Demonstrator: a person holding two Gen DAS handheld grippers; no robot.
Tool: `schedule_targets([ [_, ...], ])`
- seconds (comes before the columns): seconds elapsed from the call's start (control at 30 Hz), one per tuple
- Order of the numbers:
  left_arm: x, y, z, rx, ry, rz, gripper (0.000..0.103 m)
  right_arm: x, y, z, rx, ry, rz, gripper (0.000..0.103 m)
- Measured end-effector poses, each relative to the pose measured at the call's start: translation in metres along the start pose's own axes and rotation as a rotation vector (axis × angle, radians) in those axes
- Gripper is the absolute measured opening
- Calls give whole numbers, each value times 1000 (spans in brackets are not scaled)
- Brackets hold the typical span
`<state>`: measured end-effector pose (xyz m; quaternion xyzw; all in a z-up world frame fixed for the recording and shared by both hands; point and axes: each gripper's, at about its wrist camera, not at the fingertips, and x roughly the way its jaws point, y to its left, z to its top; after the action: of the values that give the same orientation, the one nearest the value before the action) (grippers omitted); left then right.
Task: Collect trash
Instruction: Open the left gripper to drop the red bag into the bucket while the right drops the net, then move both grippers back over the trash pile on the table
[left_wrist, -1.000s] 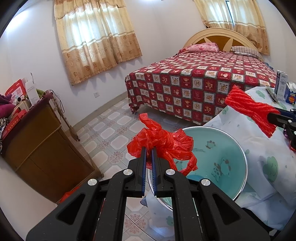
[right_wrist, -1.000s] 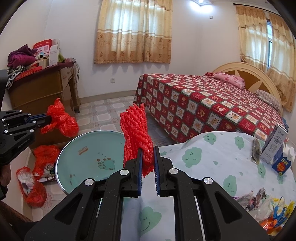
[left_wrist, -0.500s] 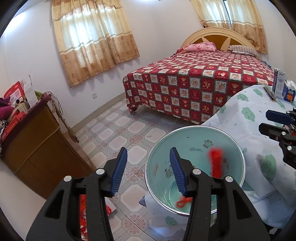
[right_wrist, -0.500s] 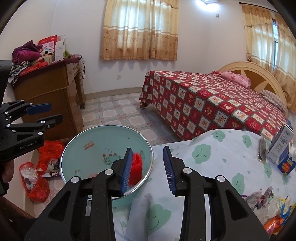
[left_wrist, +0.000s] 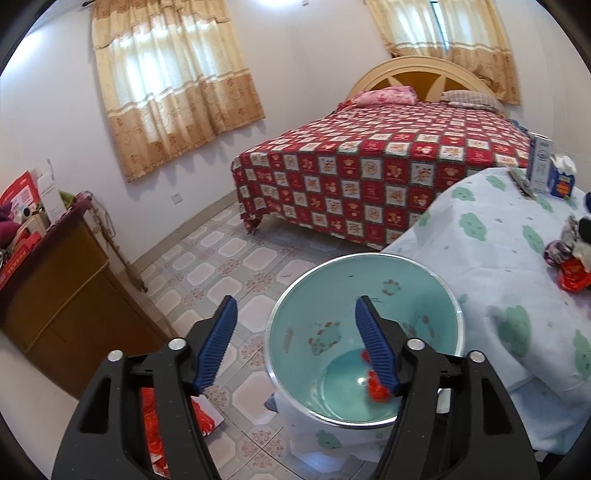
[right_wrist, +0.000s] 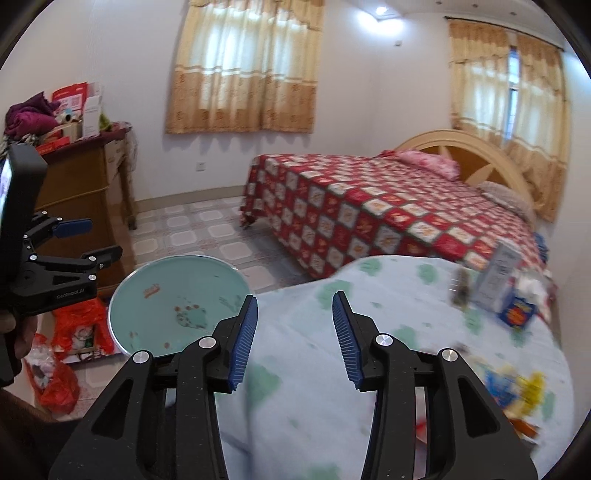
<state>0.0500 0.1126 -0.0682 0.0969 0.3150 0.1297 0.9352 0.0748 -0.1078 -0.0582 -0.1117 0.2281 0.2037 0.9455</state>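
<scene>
The right gripper (right_wrist: 293, 336) is hanging over the near edge of the cloud-print table (right_wrist: 388, 314), its jaws having just been opening, nothing lying between them. Left of the table, the teal bin (right_wrist: 147, 306) is sitting by its edge, and the left gripper (right_wrist: 90, 240) is hovering beyond it, jaws apart. Blurred wrappers (right_wrist: 517, 384) are lying on the table's far right.
</scene>
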Motion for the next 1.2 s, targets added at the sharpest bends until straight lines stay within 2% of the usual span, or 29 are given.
schedule_targets([
  [0.27,-15,-68,-7,126,-14,-112,68,-70,-72,-52,144,18,-206,47],
  [0.43,-21,-110,-4,173,-20,-172,69,-102,-116,-97,253,53,-324,48],
  [0.67,-35,-172,11,207,-45,-262,69,-125,-150,-147,344,95,-412,48],
  [0.9,-48,-226,31,231,-83,-345,69,-134,-170,-172,409,76,-461,54],
  [1.03,-51,-250,42,242,-108,-380,69,-139,-185,-183,439,60,-508,55],
  [1.2,-40,-271,48,245,-80,-419,69,-143,-199,-196,493,61,-528,58],
])
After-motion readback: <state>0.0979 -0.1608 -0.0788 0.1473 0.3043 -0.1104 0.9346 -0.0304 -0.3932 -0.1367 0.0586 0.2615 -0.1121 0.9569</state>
